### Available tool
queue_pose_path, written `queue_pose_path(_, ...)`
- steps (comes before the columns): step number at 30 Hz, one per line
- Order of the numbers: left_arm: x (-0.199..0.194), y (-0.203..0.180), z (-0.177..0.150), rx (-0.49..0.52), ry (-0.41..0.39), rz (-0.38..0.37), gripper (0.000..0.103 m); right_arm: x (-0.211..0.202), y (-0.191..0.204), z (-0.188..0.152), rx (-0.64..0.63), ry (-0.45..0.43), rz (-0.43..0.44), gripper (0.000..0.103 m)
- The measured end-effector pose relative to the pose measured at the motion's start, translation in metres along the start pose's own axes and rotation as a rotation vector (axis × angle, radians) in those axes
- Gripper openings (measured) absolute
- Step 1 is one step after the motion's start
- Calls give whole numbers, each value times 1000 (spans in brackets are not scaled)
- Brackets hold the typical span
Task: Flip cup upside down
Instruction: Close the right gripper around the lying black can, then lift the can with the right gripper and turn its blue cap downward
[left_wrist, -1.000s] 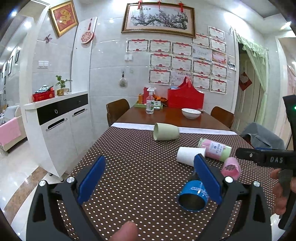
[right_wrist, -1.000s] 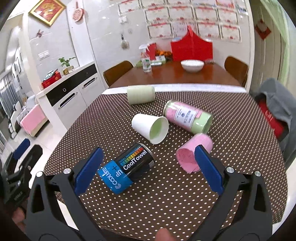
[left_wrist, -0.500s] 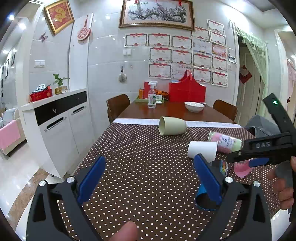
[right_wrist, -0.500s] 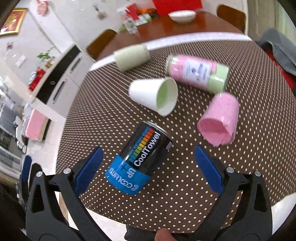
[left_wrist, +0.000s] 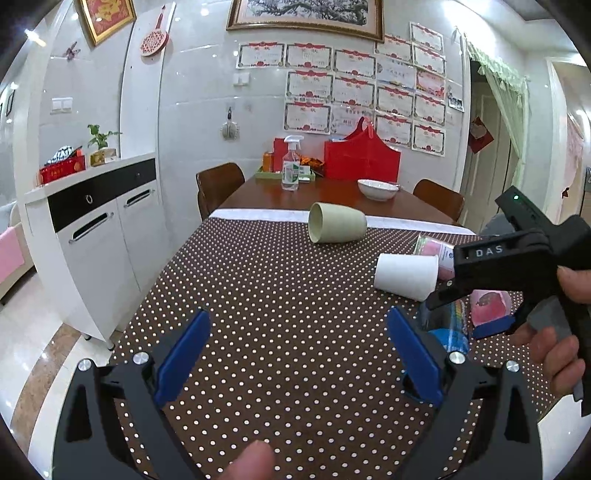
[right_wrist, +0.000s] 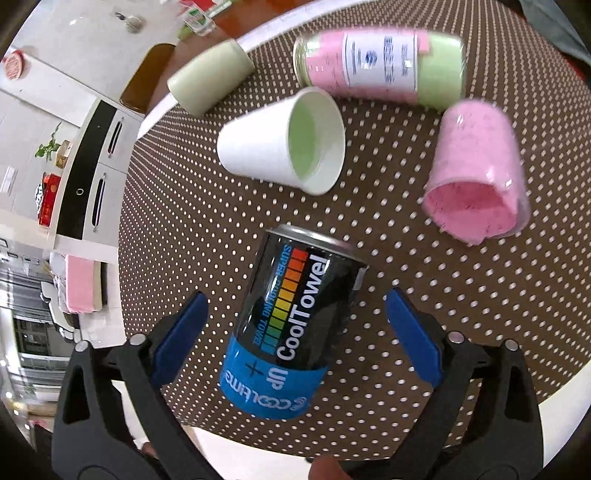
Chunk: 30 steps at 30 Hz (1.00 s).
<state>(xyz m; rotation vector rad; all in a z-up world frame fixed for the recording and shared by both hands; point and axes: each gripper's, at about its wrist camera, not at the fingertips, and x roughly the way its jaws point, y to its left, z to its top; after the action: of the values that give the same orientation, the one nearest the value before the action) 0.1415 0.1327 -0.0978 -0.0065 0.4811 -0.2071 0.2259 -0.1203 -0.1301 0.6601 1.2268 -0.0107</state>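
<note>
A black and blue CoolTowel can-shaped cup (right_wrist: 291, 325) lies on its side on the dotted tablecloth (right_wrist: 461, 314) near the front edge. My right gripper (right_wrist: 295, 332) is open, looking down on it, its blue pads on either side of the can without touching. The left wrist view shows the right gripper (left_wrist: 469, 314) over the can (left_wrist: 448, 334), mostly hidden. A white paper cup (right_wrist: 284, 144), a pink cup (right_wrist: 476, 173) and a pale green cup (right_wrist: 210, 77) also lie on their sides. My left gripper (left_wrist: 299, 358) is open and empty above the cloth.
A pink and green labelled jar (right_wrist: 380, 66) lies behind the white cup. Farther back on the wooden table are a white bowl (left_wrist: 377, 188), a spray bottle (left_wrist: 291, 164) and a red bag (left_wrist: 364, 157). A white cabinet (left_wrist: 92, 229) stands at the left.
My right gripper has tilted downward and closed in over the CoolTowel can, which now sits between its open pads. The left gripper has drifted slightly left and stays open.
</note>
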Motion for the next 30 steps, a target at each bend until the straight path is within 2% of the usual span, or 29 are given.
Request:
queue_pose_path(8,1,9,-8,-24,14,4,95,12,10,10,12,26,-42,86)
queue_pose_path(13,0,10,-9,-30,17,-1,95,24,8,15,9,54,-103,77)
queue_pose_path(18,-1,9,-12,-29,23,-3,95,31,9,19,-12,101,-95,71)
queue_pose_path(23,-3,7,-11,-32,25,7,95,30,5,18,-23,99,-51,70)
queue_pose_path(30,-11,-6,-10,-13,23,28,95,12,-21,12,-7,68,73,69)
